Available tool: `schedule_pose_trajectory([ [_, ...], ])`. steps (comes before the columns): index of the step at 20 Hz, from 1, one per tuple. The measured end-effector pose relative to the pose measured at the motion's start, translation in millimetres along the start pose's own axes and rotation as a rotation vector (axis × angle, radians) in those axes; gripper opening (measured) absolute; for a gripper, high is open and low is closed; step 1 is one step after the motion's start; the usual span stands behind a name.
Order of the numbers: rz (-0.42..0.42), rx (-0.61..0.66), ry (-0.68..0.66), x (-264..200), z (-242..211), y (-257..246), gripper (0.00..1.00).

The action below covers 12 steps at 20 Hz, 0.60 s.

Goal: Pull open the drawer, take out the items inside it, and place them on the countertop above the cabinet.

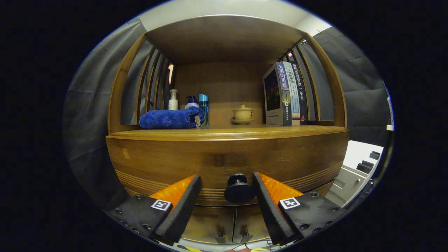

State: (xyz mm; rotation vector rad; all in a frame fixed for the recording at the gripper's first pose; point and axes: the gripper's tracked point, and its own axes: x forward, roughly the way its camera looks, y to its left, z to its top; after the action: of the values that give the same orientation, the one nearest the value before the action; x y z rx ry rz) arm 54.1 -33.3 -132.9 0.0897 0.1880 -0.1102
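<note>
A wooden cabinet faces me, its drawer front [224, 159] closed below the countertop [227, 132]. A round black knob [239, 189] sticks out from the lower middle of the drawer front. My gripper [226, 182] is open, and the knob sits between the two fingertips, nearer the right finger [266, 199] than the left finger [185, 203]. Neither finger touches the knob. The inside of the drawer is hidden.
On the countertop lie a folded blue towel [171, 119], several bottles [190, 103] behind it, a small lidded tea bowl on a saucer [242, 113] and upright books [285, 94] at the right. Slatted wooden sides enclose the shelf. Cabinet doors [224, 220] sit below the drawer.
</note>
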Motion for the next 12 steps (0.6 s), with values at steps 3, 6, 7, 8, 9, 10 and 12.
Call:
schedule_pose_trajectory([
  [3, -0.03, 0.027, 0.024, 1.1, -6.3, -8.2, 0.76],
  [6, -0.051, 0.029, 0.044, 0.5, -8.3, -15.3, 0.56],
  [7, -0.053, 0.012, 0.043, 0.6, -8.7, -14.1, 0.49],
  [8, -0.057, 0.008, 0.046, 0.2, -7.6, -15.6, 0.42],
  [9, -0.057, 0.015, 0.051, -1.8, -8.3, -15.3, 0.42],
  [10, -0.053, 0.016, 0.056, -6.6, -9.7, -14.0, 0.42],
  [12, -0.054, 0.011, 0.053, -15.1, -8.4, -15.2, 0.42],
])
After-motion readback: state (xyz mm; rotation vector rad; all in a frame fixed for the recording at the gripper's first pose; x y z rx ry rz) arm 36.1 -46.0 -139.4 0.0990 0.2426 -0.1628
